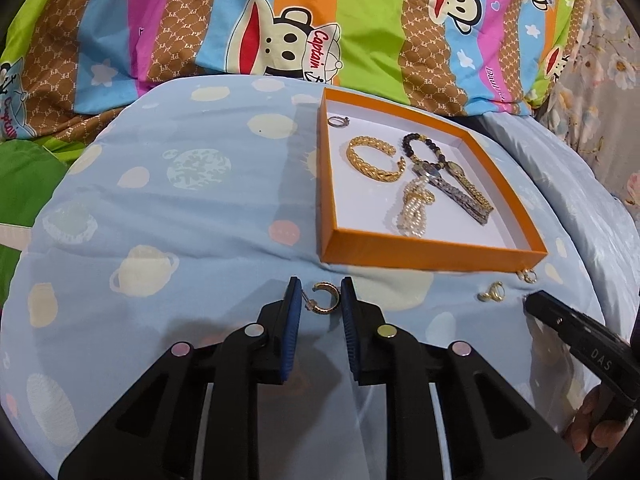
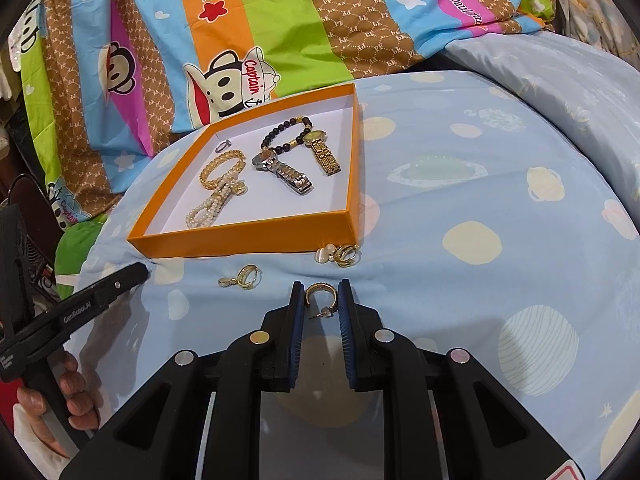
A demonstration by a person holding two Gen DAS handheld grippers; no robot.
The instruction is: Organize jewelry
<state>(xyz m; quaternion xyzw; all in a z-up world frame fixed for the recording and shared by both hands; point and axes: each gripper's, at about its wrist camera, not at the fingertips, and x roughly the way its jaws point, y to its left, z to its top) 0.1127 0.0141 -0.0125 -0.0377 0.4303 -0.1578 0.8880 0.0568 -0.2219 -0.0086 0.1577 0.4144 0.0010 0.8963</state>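
Note:
An orange tray (image 1: 432, 254) (image 2: 240, 236) lies on the blue bedspread and holds a gold bangle (image 1: 374, 156), a dark bead bracelet (image 2: 286, 134), two watches (image 2: 284, 172), a pearl strand (image 1: 414, 210) and a small ring (image 1: 339, 121). My left gripper (image 1: 320, 294) has its blue pads on both sides of a gold hoop earring (image 1: 326, 300); the earring fills the gap. My right gripper (image 2: 320, 294) likewise has its pads against a second gold hoop earring (image 2: 320, 298). Two more earring pieces (image 2: 244, 276) (image 2: 344, 254) lie in front of the tray.
A striped cartoon quilt (image 1: 280, 20) is bunched behind the tray. The bedspread (image 2: 480, 200) is soft and wrinkled. The other gripper's black finger shows at the right edge of the left wrist view (image 1: 568, 320) and at the left edge of the right wrist view (image 2: 100, 292).

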